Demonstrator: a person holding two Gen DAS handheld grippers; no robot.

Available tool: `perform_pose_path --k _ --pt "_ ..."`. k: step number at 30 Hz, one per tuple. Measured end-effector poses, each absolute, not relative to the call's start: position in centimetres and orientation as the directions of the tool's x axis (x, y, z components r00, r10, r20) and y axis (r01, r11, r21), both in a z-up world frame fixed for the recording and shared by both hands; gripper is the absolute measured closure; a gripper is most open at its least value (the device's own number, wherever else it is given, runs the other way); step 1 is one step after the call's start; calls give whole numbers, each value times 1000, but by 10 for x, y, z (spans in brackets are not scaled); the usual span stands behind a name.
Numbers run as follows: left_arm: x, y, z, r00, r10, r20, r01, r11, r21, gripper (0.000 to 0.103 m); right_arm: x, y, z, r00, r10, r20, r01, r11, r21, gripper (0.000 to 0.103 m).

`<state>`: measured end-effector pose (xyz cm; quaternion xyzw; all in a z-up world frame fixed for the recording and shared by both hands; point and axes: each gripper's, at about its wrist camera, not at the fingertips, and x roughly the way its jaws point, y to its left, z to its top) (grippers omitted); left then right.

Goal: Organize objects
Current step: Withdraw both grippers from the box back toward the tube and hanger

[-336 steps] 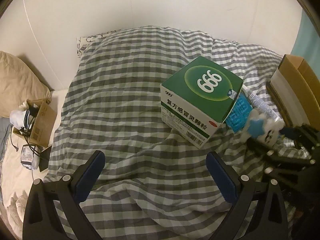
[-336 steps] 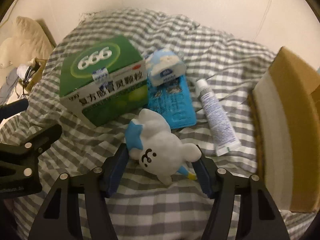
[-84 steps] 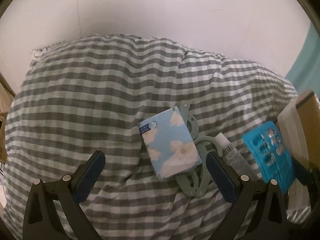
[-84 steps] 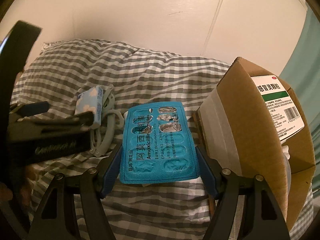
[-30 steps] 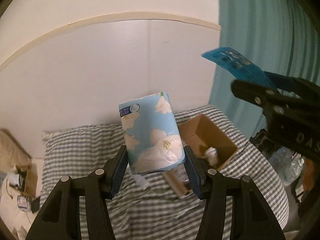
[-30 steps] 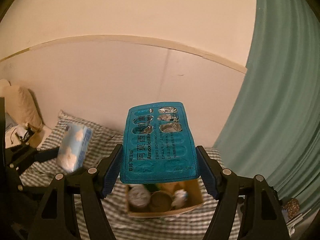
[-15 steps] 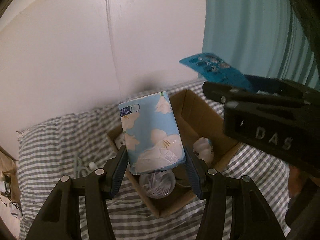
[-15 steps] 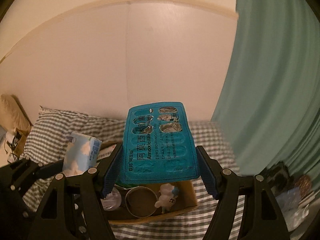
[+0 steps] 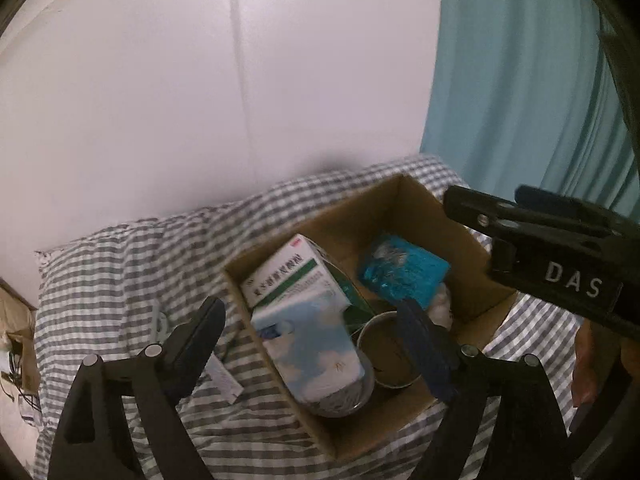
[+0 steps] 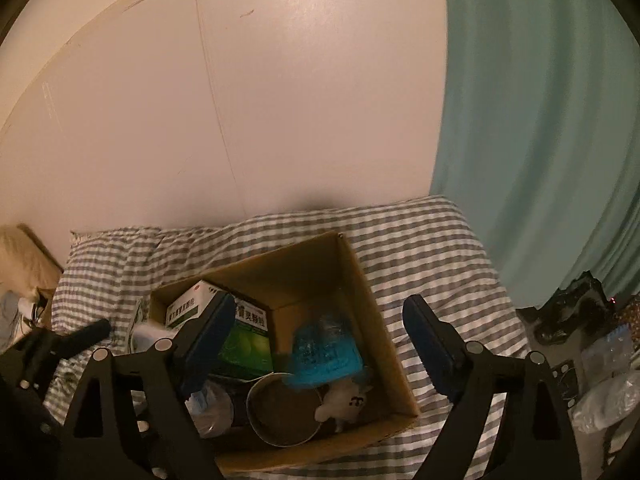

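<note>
The left gripper [image 9: 312, 344] is held above the box [image 9: 472, 240] with its jaws spread and nothing between them; the tissue pack [image 9: 312, 344] is seen below, blurred, over the bowl [image 9: 340, 404] at the box's near left corner. The right gripper [image 10: 320, 340] is likewise held wide apart and empty over the box, with the blister pack [image 10: 324, 352] blurred beneath it, near the middle of the box.

Inside the box a medicine carton [image 9: 292, 276] is seen against the left wall, a round tin [image 10: 280, 408] by the near wall, and a small plush [image 10: 348, 398] beside the tin.

Most of the sorting is judged done. On the blanket [image 9: 120, 264], just off the box's left wall, a tube [image 9: 224, 376] and a pale looped item [image 9: 160, 320] are left to be gathered.
</note>
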<state>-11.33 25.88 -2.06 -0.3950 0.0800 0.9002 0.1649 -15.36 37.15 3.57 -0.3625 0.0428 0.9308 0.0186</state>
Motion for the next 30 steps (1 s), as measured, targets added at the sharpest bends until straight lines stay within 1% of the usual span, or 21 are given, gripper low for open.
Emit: perform_pose_path --k 2,4,9,14,17,21,24,30 --pt "-109 247 -13 -644 223 -732 -341 -940 14 10 -148 372 44 -744 2 -668 -69 -995 75 16" --pt "-103 229 -1 -665 204 -718 -316 -948 23 6 -135 369 58 -763 11 -646 -78 -994 74 15" --pt "-91 181 34 -724 164 -669 -247 -969 29 0 -94 346 90 -799 2 -601 -49 -997 62 13" --pt "-72 131 59 -768 119 -630 -196 -979 54 0 -46 303 126 -842 -8 -539 3 -1000 12 11" --pt "-55 104 70 -785 93 -612 -171 -983 69 0 -20 275 138 -859 -24 -512 30 -1000 -4 11" --pt "-43 69 77 -803 76 -591 -141 -988 65 0 9 240 144 -860 -58 -506 78 -997 -19 10" --pt "-37 47 77 -812 62 -580 -119 -991 61 0 21 216 145 -861 -49 -506 94 -994 -64 9" --pt "-34 1 61 -809 36 -587 -69 -997 33 0 12 182 124 -835 -68 -546 113 -992 -50 9"
